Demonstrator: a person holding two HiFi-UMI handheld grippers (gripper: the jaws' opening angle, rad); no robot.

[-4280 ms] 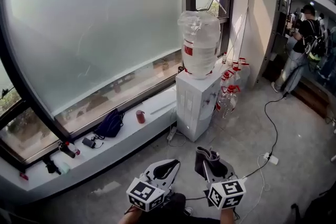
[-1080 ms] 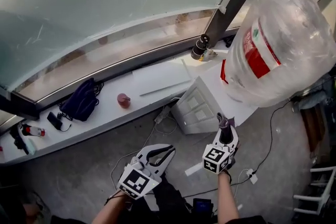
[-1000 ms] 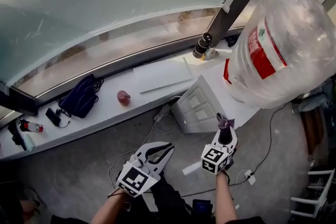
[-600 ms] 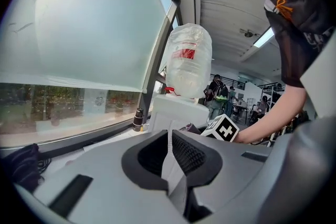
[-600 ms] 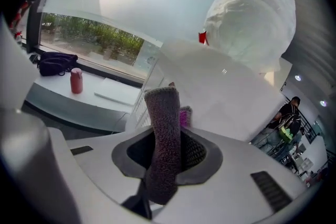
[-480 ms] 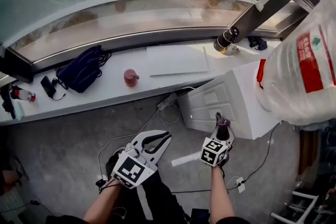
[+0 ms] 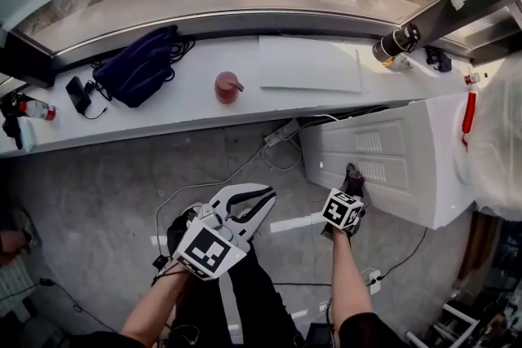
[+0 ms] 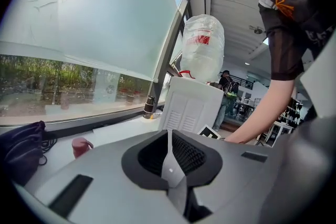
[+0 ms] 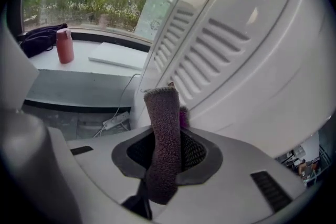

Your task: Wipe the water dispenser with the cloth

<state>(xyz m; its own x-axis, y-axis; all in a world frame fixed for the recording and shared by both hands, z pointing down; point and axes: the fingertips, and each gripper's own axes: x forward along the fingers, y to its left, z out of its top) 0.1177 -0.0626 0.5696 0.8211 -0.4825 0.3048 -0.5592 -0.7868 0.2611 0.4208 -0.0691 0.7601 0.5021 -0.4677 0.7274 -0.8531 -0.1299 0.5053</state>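
Observation:
The white water dispenser [image 7: 400, 155] stands by the window sill, its clear bottle [image 7: 497, 143] on top at the right edge of the head view. My right gripper [image 7: 351, 179] is shut on a dark purplish cloth [image 7: 352, 172]. The cloth [image 9: 164, 128] sticks up from the jaws and meets the louvred side panel [image 9: 236, 60] near its lower corner. My left gripper [image 7: 254, 198] hangs low over the floor, left of the dispenser, shut and holding nothing. From the left gripper [image 8: 169, 162] the dispenser [image 8: 189, 107] and bottle [image 8: 202, 55] show ahead.
On the white sill [image 7: 188, 106] lie a dark blue bag [image 7: 139, 65], a red cup [image 7: 226, 85], a flat white board [image 7: 310, 63] and a dark cylinder [image 7: 395, 42]. A power strip [image 7: 281, 132] and cables lie on the floor. A person [image 8: 227, 81] stands far behind.
The head view has tipped further down over the floor. My right gripper has carried the cloth forward to the dispenser's side panel. The left gripper stays low and shut.

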